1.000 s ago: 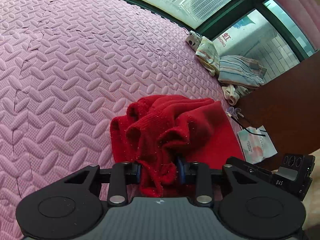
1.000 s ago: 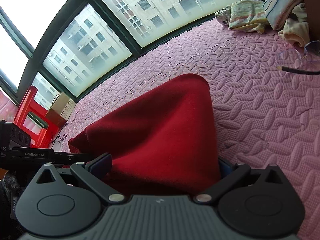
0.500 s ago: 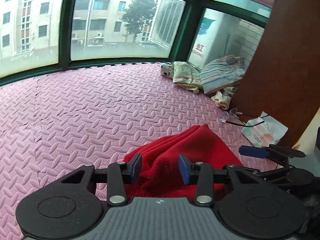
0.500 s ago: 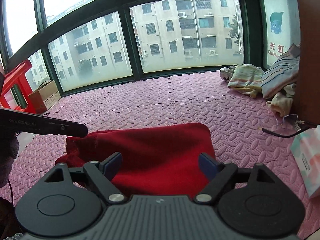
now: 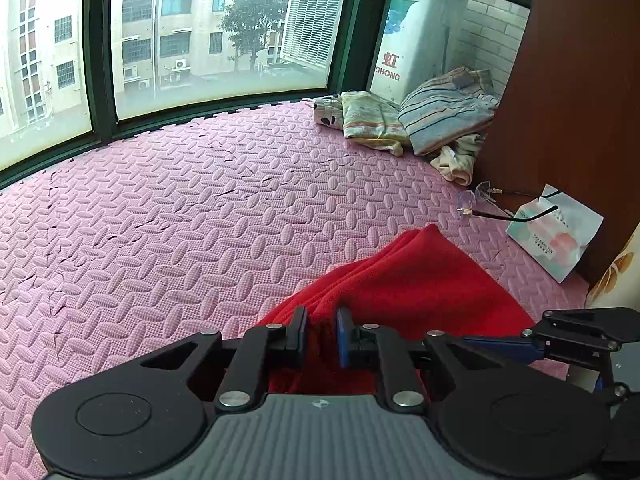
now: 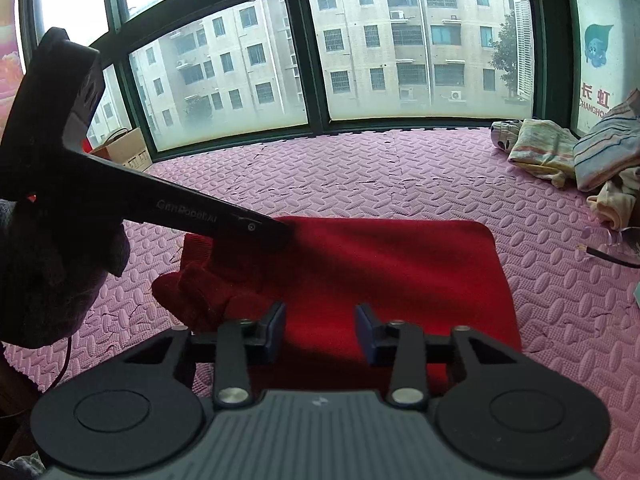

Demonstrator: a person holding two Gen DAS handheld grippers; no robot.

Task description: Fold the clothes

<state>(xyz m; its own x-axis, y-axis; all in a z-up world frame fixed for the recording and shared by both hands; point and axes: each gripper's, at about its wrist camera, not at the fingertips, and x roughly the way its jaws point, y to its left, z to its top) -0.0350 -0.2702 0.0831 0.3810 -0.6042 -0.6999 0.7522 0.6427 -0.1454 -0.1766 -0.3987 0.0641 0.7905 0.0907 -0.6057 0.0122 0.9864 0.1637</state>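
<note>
Nearest, left gripper point(image 5: 322, 330) narrowly parted astride a fold of the red garment point(image 6: 360, 268), right gripper point(image 6: 320, 330) spread empty above its near edge, garment itself lying folded on the pink foam mat point(image 5: 180, 220), with glasses point(image 5: 480, 204) and piled clothes point(image 5: 420, 120) beyond.

A plain deep-red garment point(image 6: 384, 272) lies at lower centre on pink foam mats point(image 5: 168, 216) embossed with an oval weave, while at upper right sit blue-striped point(image 5: 444, 116) and pale floral cloths point(image 5: 370, 118), beneath dark green window frames point(image 6: 300, 56).
</note>
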